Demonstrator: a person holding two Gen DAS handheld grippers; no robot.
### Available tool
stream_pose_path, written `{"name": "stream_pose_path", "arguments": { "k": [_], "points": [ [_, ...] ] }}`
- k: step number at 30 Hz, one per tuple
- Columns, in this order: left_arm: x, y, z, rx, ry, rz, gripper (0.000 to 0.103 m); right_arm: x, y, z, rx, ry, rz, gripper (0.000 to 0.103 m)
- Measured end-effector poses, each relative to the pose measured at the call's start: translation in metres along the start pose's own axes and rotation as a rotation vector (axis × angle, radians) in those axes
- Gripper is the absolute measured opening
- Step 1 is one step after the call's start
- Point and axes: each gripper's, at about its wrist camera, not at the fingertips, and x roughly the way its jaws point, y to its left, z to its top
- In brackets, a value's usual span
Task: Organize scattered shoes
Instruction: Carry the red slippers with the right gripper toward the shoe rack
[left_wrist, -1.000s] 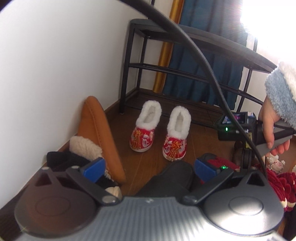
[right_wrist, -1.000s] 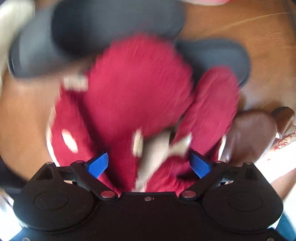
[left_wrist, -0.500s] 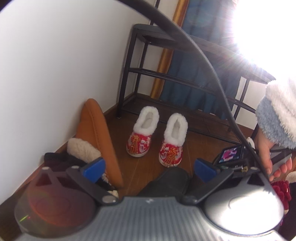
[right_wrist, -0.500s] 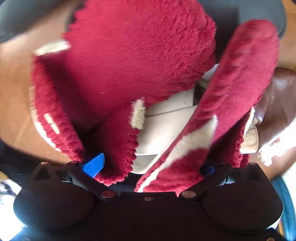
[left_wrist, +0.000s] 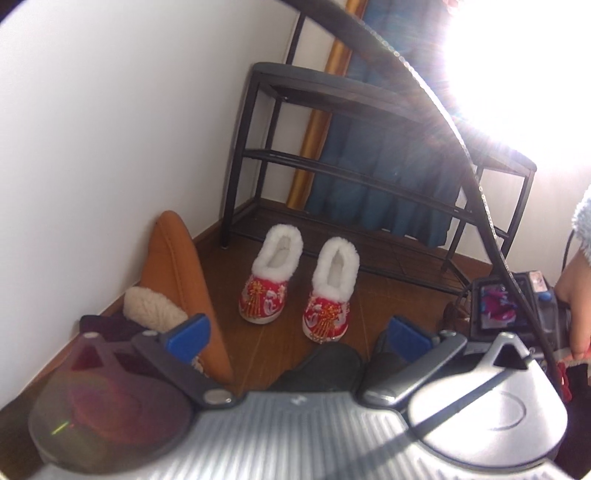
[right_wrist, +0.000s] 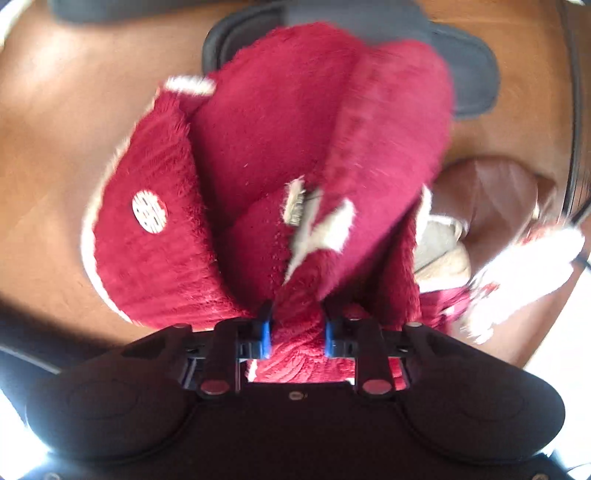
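One pair of embroidered shoes (left_wrist: 299, 288) paired before rack (left_wrist: 369, 155) | right gripper (right_wrist: 297, 334) jaws clamp red slippers (right_wrist: 295, 166) | left gripper (left_wrist: 295, 332) jaws open, empty | others still scattered

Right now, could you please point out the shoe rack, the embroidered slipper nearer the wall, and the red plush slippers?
shoe rack (left_wrist: 354, 173): left wrist view, middle rail.
embroidered slipper (left_wrist: 263, 295): left wrist view, red toe.
red plush slippers (right_wrist: 266, 147): right wrist view, fuzzy upper.

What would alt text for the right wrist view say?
The right gripper is pinched shut on fuzzy red slippers, seemingly a pair, above a brown wooden floor. A dark grey slipper lies beyond them; the image is motion-blurred.
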Motion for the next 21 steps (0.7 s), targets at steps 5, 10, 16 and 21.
{"name": "stream_pose_path", "arguments": {
  "k": [5,10,16,21],
  "points": [
    [-0.002,-0.002,-0.001,0.005,0.005,0.002,0.103,0.012,0.007,-0.013,0.140,0.051,0.180,0.027],
    [-0.002,-0.004,-0.004,0.023,0.011,-0.006,0.103,0.024,-0.012,-0.021,0.423,-0.002,0.319,0.060],
    [0.003,-0.006,-0.007,0.021,0.024,-0.008,0.103,-0.003,-0.058,-0.036,0.630,-0.104,0.474,0.069],
    [0.003,-0.006,-0.007,0.029,0.017,-0.005,0.103,-0.002,-0.065,-0.013,0.677,-0.069,0.452,0.071]
  ]
}}
